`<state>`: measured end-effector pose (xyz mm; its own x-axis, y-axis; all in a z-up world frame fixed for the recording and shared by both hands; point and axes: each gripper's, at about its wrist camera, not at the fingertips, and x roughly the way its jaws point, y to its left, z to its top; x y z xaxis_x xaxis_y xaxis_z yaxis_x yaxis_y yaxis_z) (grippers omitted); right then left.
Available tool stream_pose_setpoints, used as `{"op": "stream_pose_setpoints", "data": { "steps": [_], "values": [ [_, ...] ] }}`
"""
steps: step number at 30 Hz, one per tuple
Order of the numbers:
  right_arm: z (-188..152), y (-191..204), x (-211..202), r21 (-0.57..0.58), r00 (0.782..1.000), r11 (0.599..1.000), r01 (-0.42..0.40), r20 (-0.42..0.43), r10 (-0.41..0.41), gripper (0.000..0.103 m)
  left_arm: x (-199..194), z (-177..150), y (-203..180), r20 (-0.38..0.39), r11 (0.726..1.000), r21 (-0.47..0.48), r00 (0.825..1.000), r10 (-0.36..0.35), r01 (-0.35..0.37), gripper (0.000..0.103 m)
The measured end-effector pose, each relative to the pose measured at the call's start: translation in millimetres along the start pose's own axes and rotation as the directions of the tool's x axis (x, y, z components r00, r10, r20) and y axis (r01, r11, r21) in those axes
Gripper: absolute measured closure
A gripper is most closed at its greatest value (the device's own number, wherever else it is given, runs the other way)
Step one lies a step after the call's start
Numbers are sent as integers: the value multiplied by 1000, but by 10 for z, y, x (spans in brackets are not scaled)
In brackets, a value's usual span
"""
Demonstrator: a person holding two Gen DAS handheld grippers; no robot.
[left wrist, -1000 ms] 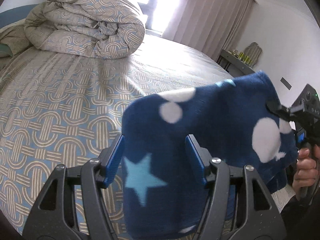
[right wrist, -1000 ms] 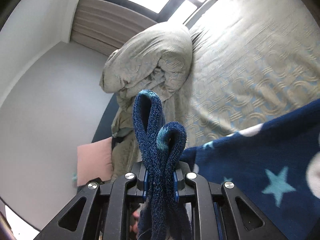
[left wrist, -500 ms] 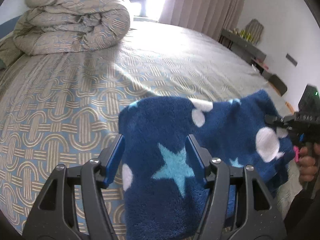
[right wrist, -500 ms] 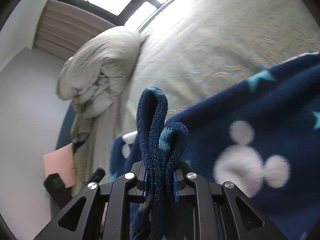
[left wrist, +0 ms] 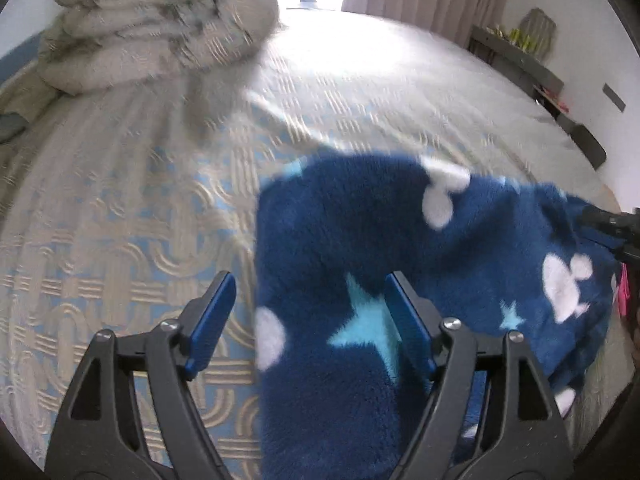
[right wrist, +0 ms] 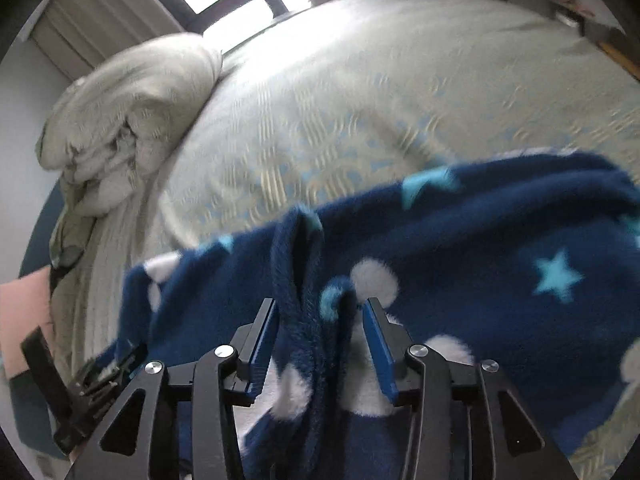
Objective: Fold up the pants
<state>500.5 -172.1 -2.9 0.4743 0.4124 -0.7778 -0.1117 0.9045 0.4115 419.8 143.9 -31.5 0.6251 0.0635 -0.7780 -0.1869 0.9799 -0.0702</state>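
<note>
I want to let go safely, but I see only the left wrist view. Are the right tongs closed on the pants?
Observer: No. The right tongs have just been opening. Two folded edges of the pants stand loose between the pads.
Operator: Is there anything by the bed head that I cannot see?
Observer: Yes, a flat pink thing at the picture's left edge, below the bundled duvet. I cannot tell what it is.

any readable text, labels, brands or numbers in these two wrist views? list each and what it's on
None readable.
Pants: only printed stars and white blobs, no lettering.
Bedspread: woven pattern, no text.
Shelf items by the far wall: too small and blurred to read.
</note>
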Motion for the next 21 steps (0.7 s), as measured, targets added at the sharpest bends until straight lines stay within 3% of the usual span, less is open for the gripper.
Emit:
{"op": "stream_pose_setpoints", "data": {
  "steps": [2,4,6,7,9,14,16,18,21],
  "values": [
    [-1,149,-218,-33,997,999,-37,66,39,59,-156,31,-8,65,1000,-21,998,-3,4,26],
    [-41,342,-394,-78,987,993,-84,131,93,60,-283,39,-37,144,999,-40,990,3,3,32],
    [-113,583,-464,-146,972,984,-106,192,133,71,-317,36,-37,178,997,-74,983,32,-20,58],
    [-158,708,-420,-178,972,982,-71,210,108,84,-304,40,-35,186,996,-90,982,33,-16,62],
    [-230,850,-270,-200,973,980,-17,224,63,89,-199,24,-5,186,992,-120,981,45,-23,70],
    [-340,839,416,-231,988,969,91,144,-58,92,287,-68,49,78,988,-145,995,70,-58,70],
    [-377,761,647,-240,987,962,133,114,-108,95,408,-115,57,60,987,-149,996,70,-61,65],
    [-400,722,685,-259,989,958,125,115,-98,95,429,-160,72,70,986,-155,994,80,-68,56],
    [-379,654,521,-218,984,964,153,119,-130,95,376,-152,127,64,982,-184,996,59,-46,55]
  ]
}}
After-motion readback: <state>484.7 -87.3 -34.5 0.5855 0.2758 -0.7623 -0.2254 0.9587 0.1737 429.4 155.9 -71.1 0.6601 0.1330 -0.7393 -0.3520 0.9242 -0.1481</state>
